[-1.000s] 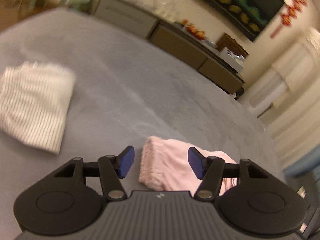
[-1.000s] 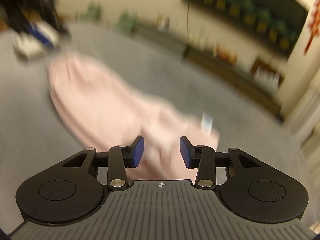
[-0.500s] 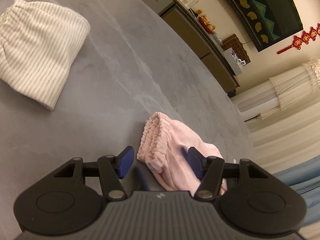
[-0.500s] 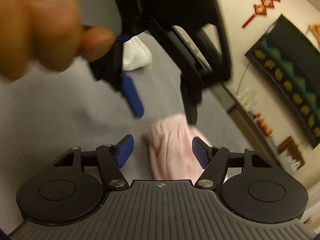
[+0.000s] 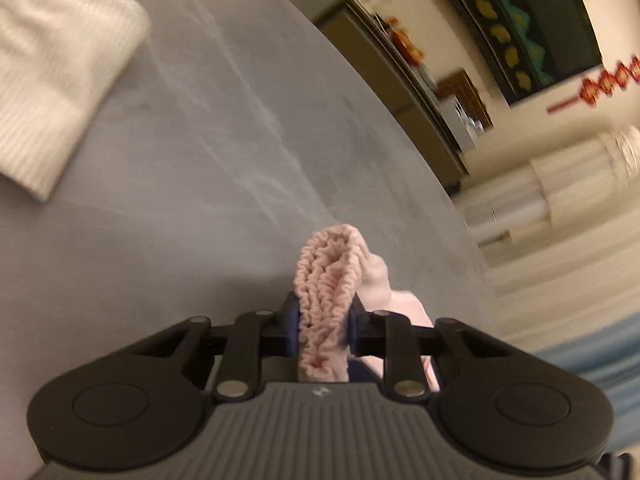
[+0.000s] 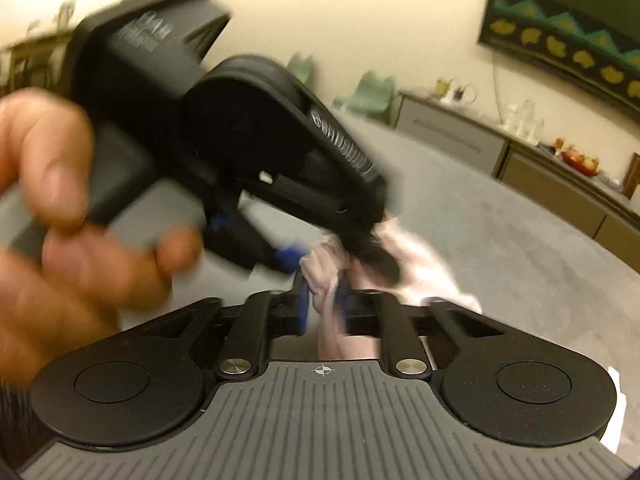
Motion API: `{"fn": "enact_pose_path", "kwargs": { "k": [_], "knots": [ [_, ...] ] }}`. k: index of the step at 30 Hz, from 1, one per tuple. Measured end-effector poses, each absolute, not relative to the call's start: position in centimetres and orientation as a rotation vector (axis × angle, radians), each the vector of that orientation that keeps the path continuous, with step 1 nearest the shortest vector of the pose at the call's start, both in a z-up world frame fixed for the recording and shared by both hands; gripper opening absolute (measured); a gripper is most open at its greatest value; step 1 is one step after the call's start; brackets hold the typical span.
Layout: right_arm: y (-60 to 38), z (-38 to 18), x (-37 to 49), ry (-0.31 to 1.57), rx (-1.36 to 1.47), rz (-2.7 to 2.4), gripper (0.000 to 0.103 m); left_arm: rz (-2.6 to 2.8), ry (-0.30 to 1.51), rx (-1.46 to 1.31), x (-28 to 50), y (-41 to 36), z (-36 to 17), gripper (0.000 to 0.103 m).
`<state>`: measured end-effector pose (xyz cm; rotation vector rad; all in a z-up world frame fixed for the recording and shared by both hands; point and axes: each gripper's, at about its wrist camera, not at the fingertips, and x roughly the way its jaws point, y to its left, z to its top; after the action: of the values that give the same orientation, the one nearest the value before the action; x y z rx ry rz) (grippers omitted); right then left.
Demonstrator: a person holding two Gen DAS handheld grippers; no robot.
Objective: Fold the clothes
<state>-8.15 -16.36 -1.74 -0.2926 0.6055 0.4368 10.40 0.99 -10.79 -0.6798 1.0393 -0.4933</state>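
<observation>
The pink garment [image 5: 326, 304] is pinched at its ruffled elastic waistband between the blue pads [image 5: 291, 330] of the left gripper [image 5: 322, 330], the tongs pressed tight on the gathered fabric. The band stands up above the fingers, and the rest of the cloth trails off to the right and behind them, over the grey surface [image 5: 200, 160]. Far to the left, well apart, a folded white striped garment [image 5: 56, 76] lies flat on that same surface. Low cabinets [image 5: 400, 80] and pale curtains [image 5: 560, 184] are seen along the far right, blurred.

From the right wrist view, the right gripper [image 6: 324, 312] is also closed on the pink garment [image 6: 324, 276], a bunched fold of it squeezed between the blue pads [image 6: 304, 304]. Just beyond, the left gripper [image 6: 328, 248] is seen from the side, gripped by the person's left hand [image 6: 80, 232] at the near left, its tip buried in the same pink cloth; the picture is smeared there, so the exact contact is hard to read. The two tools are held very close together on the one garment, above the grey surface [image 6: 500, 240]. Green chairs [image 6: 374, 94] and a long sideboard [image 6: 520, 152] with a fruit bowl [image 6: 580, 160] are seen at the far side of the room.
</observation>
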Motion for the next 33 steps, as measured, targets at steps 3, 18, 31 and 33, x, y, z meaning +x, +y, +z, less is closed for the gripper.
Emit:
{"fn": "enact_pose_path", "kwargs": {
  "k": [3, 18, 31, 33],
  "knots": [
    [-20.1, -0.9, -9.5, 0.626, -0.178, 0.467, 0.044, -0.480, 1.006, -0.655, 9.8, 1.3, -9.9, 0.021],
    [-25.0, -6.3, -4.7, 0.747, -0.185, 0.240, 0.032, -0.478, 0.948, -0.564, 7.5, -1.3, -5.8, 0.021],
    [-46.6, -10.5, -5.3, 0.670, 1.045, 0.060, 0.073, -0.881, 0.959, -0.486, 6.3, -15.1, -5.0, 0.043],
    [-47.0, -11.8, -5.4, 0.672, 1.052, 0.042, 0.073, -0.866, 0.971, -0.595, 7.5, -13.2, -5.7, 0.044]
  ]
}}
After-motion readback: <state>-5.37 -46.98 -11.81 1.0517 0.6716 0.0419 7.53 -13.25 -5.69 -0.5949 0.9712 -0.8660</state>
